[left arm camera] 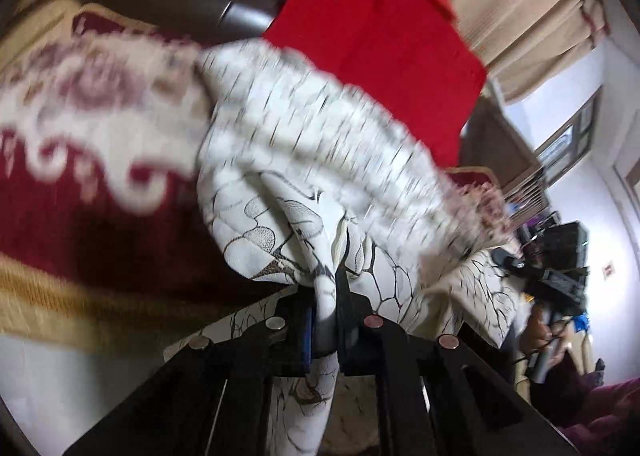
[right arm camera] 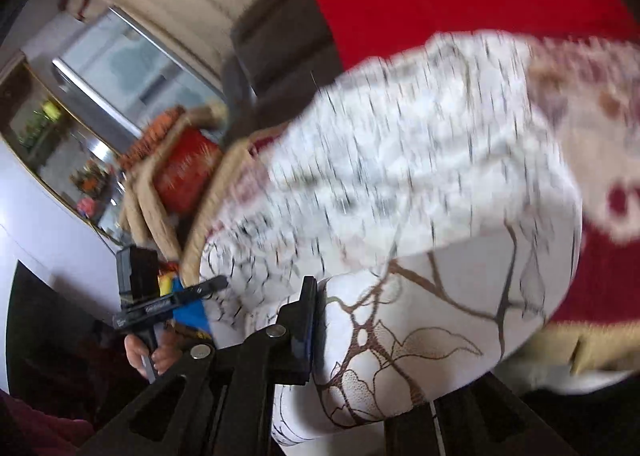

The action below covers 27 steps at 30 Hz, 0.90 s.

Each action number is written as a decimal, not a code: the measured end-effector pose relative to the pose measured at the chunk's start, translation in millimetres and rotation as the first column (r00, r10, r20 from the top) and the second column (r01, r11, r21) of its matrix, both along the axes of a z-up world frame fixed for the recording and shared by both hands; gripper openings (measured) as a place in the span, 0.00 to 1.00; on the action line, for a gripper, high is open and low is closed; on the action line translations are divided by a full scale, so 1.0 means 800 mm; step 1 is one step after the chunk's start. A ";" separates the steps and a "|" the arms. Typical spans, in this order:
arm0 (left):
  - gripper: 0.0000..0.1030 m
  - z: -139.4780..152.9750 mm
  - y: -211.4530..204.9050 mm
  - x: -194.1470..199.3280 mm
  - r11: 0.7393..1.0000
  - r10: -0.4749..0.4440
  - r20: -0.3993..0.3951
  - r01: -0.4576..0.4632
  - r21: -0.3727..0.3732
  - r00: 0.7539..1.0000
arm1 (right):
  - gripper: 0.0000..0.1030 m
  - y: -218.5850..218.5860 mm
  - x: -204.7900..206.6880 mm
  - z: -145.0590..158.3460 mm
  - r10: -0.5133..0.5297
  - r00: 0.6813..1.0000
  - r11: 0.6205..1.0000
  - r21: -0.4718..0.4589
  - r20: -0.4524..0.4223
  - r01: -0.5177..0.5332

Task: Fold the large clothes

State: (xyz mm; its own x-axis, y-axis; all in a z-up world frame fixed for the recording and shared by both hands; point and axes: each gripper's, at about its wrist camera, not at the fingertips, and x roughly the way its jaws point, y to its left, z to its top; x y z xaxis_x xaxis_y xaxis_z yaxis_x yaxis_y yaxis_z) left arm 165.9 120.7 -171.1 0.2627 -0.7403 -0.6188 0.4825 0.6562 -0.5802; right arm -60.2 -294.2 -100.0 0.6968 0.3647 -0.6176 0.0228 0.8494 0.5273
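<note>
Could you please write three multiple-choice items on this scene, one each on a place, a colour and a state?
1. Where does the red cloth lie relative to the white patterned garment in the left wrist view?
A. Above and behind it
B. Below it, under the claw
C. Wrapped inside it

2. What colour is the ground of the carpet under the garment?
A. Blue
B. Green
C. Dark red

3. What is the state of the left claw?
A. Open and away from any cloth
B. Closed on a bunch of the garment
C. Out of view

Answers:
1. A, the red cloth lies toward the top of the frame beyond the garment.
2. C, deep red with cream floral motifs and a gold border.
3. B, fabric is pinched between its fingers.
</note>
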 end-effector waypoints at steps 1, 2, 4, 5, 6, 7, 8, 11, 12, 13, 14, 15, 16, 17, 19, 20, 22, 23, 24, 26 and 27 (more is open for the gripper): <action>0.09 0.017 -0.001 0.017 1.000 0.001 0.011 -0.001 -0.020 1.000 | 0.11 -0.009 0.007 0.014 -0.012 0.999 1.000 -0.006 0.036 0.012; 0.09 0.030 0.001 0.033 0.999 0.005 0.020 -0.004 -0.035 1.000 | 0.11 -0.002 0.015 0.023 -0.023 0.998 1.000 -0.009 0.062 0.023; 0.09 0.060 -0.016 0.076 0.997 0.022 0.029 -0.019 -0.079 0.999 | 0.11 -0.020 0.033 0.052 -0.056 0.991 0.998 0.005 0.122 0.056; 0.09 0.067 -0.028 0.099 0.996 0.031 0.029 -0.028 -0.088 0.999 | 0.11 -0.029 0.046 0.066 -0.076 0.986 0.997 0.017 0.146 0.074; 0.09 0.074 -0.032 0.113 0.995 0.040 0.028 -0.038 -0.090 0.999 | 0.11 -0.046 0.057 0.079 -0.106 0.978 0.994 0.030 0.180 0.103; 0.09 0.080 -0.046 0.149 0.995 0.056 0.017 -0.054 -0.090 0.998 | 0.11 -0.062 0.063 0.092 -0.134 0.970 0.991 0.035 0.203 0.130; 0.09 0.078 -0.054 0.175 0.993 0.066 -0.001 -0.066 -0.094 0.998 | 0.11 -0.088 0.080 0.100 -0.191 0.954 0.981 0.055 0.231 0.184; 0.10 0.055 -0.085 0.255 0.987 0.092 -0.101 -0.105 -0.123 0.991 | 0.11 -0.149 0.132 0.100 -0.348 0.908 0.934 0.169 0.235 0.314; 0.12 0.042 -0.097 0.284 0.985 0.108 -0.146 -0.126 -0.119 0.983 | 0.11 -0.173 0.152 0.092 -0.413 0.884 0.905 0.209 0.217 0.371; 0.14 0.014 -0.109 0.312 0.980 0.143 -0.218 -0.169 -0.102 0.965 | 0.11 -0.196 0.166 0.084 -0.462 0.867 0.877 0.241 0.186 0.416; 0.15 -0.021 -0.115 0.336 0.972 0.172 -0.318 -0.213 -0.097 0.932 | 0.12 -0.222 0.183 0.065 -0.511 0.850 0.839 0.291 0.133 0.459; 0.16 -0.045 -0.117 0.351 0.966 0.190 -0.384 -0.242 -0.094 0.904 | 0.13 -0.250 0.199 0.037 -0.551 0.833 0.787 0.365 0.055 0.497; 0.16 -0.076 -0.116 0.362 0.953 0.207 -0.467 -0.285 -0.103 0.860 | 0.14 -0.263 0.206 0.016 -0.571 0.821 0.748 0.411 0.000 0.521; 0.17 -0.095 -0.114 0.365 0.939 0.209 -0.514 -0.317 -0.132 0.832 | 0.21 -0.281 0.210 -0.012 -0.599 0.797 0.685 0.466 -0.075 0.559; 0.17 -0.109 -0.107 0.358 0.914 0.207 -0.511 -0.351 -0.202 0.834 | 0.42 -0.299 0.207 -0.051 -0.621 0.770 0.596 0.549 -0.149 0.586; 0.17 -0.105 -0.101 0.351 0.902 0.210 -0.483 -0.359 -0.240 0.850 | 0.51 -0.302 0.208 -0.061 -0.614 0.774 0.573 0.587 -0.155 0.572; 0.30 -0.094 -0.081 0.332 0.859 0.265 -0.423 -0.411 -0.305 0.867 | 0.59 -0.303 0.208 -0.051 -0.607 0.787 0.592 0.596 -0.115 0.543; 0.43 -0.087 -0.066 0.321 0.823 0.325 -0.396 -0.463 -0.329 0.859 | 0.66 -0.300 0.208 -0.042 -0.601 0.796 0.618 0.588 -0.074 0.522; 0.69 -0.081 -0.051 0.308 0.780 0.393 -0.377 -0.521 -0.346 0.839 | 0.70 -0.295 0.206 -0.036 -0.598 0.800 0.636 0.582 -0.042 0.506; 0.75 -0.071 -0.034 0.287 0.739 0.467 -0.349 -0.576 -0.349 0.812 | 0.73 -0.289 0.198 -0.031 -0.605 0.796 0.642 0.577 -0.024 0.505; 0.75 -0.064 -0.036 0.282 0.758 0.452 -0.339 -0.556 -0.342 0.825 | 0.73 -0.285 0.194 -0.030 -0.606 0.796 0.645 0.572 -0.021 0.506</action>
State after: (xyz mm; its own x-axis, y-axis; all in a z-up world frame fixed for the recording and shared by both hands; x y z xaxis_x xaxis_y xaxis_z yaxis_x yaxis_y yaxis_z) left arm 391.4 91.7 -222.6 0.5650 -0.7335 -0.3778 -0.0254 0.4422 -0.8966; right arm 95.4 -521.9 -124.0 0.9448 0.1011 -0.3118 0.2721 0.2886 0.9180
